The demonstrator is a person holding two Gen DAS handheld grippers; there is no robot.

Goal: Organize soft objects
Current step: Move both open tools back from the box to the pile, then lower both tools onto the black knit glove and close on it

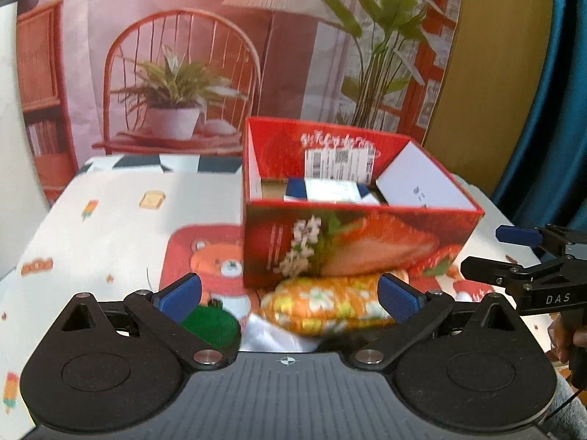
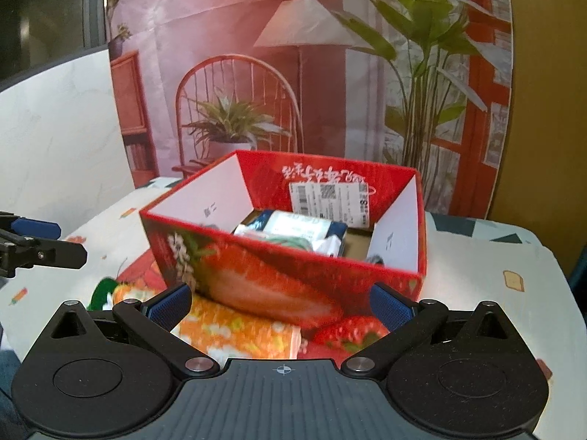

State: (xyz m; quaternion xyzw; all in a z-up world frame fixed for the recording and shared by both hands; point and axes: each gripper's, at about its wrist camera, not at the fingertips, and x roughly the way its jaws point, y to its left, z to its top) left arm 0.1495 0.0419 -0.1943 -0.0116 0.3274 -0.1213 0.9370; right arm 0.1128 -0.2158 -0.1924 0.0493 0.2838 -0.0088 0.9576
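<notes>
In front of my red strawberry box (image 1: 352, 242), the orange floral cloth (image 1: 330, 304) lay between my left gripper's (image 1: 290, 297) spread fingers, untouched. My right gripper (image 2: 280, 304) gaped too; only its view showed, blurrily, green-printed packets (image 2: 293, 231) inside.

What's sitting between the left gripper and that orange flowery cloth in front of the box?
Nothing visible. The left gripper is open, with the orange floral cloth lying directly ahead between its fingers. A green soft item lies beside the cloth, and the red strawberry box stands just behind it.
</notes>
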